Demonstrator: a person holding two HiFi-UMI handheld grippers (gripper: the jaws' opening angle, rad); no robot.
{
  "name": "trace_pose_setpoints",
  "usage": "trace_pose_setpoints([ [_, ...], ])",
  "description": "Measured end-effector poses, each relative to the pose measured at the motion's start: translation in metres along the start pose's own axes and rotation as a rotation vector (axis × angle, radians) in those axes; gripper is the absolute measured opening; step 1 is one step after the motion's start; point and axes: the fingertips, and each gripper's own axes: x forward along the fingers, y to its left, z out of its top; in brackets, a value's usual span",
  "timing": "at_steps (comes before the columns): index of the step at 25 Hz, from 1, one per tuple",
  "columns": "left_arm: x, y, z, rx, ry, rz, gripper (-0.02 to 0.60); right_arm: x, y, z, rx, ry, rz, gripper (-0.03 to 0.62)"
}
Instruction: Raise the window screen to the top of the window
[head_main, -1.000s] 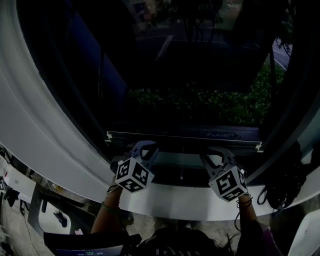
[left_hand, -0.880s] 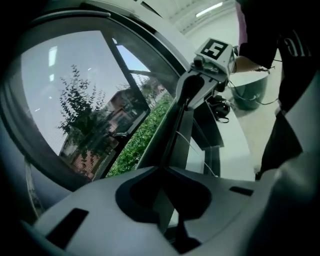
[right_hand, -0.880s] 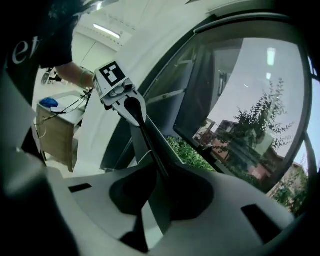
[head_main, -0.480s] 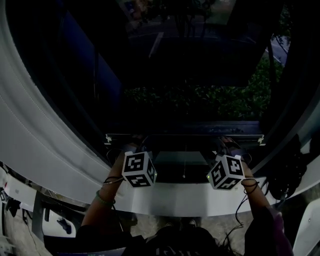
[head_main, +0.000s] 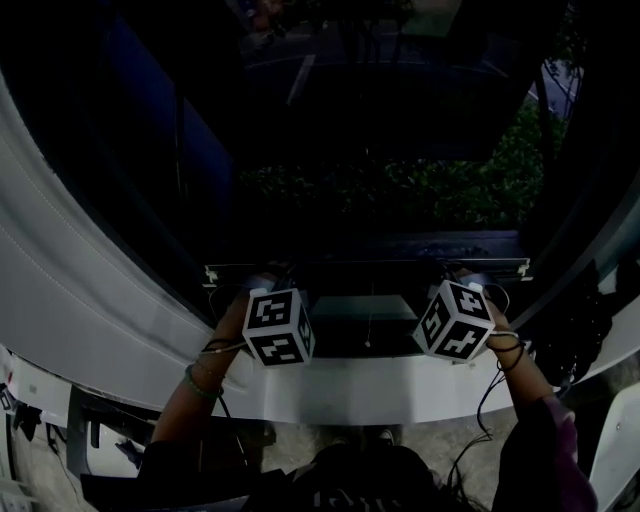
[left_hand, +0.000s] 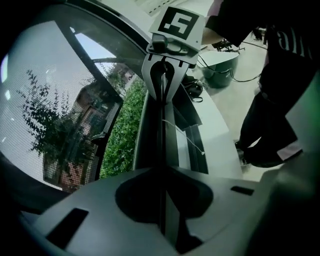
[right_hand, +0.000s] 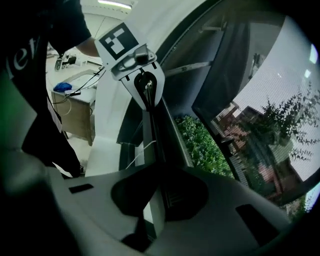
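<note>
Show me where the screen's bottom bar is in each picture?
Head view: the bottom bar runs sideways across the middle.
Left gripper view: it runs up the centre.
Right gripper view: it runs up the centre.
Shared landmark: the green bushes beyond it.

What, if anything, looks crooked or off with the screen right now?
Nothing stands out. The window screen's bottom rail runs level across the window in the head view, with the left gripper and right gripper each shut on it near its ends. The thin pull cord hangs straight at the middle.
</note>
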Motion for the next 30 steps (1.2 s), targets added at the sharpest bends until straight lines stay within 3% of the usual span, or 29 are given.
trace_pose_setpoints([
  [4, 0.0, 0.0, -0.003, -0.017, 0.063, -0.009, 0.018, 0.0, 0.001, 0.002, 0.032, 0.047, 0.029, 0.029],
  [9, 0.0, 0.0, -0.004, -0.035, 0.047, 0.025, 0.018, 0.001, 0.001, 0.002, 0.024, 0.09, 0.015, 0.029],
  [11, -0.005, 0.005, 0.0, -0.075, -0.009, 0.041, 0.02, -0.004, -0.003, 0.004, 0.003, 0.04, -0.014, 0.029],
  [15, -0.045, 0.048, 0.014, -0.178, -0.15, 0.175, 0.03, -0.041, -0.041, 0.028, -0.042, -0.074, -0.2, 0.031],
  [19, -0.091, 0.099, 0.029, -0.114, -0.138, 0.285, 0.031, -0.084, -0.088, 0.059, -0.098, -0.091, -0.293, 0.031],
  [30, -0.162, 0.16, 0.05, -0.116, -0.203, 0.326, 0.031, -0.148, -0.143, 0.104, -0.124, -0.185, -0.365, 0.031],
])
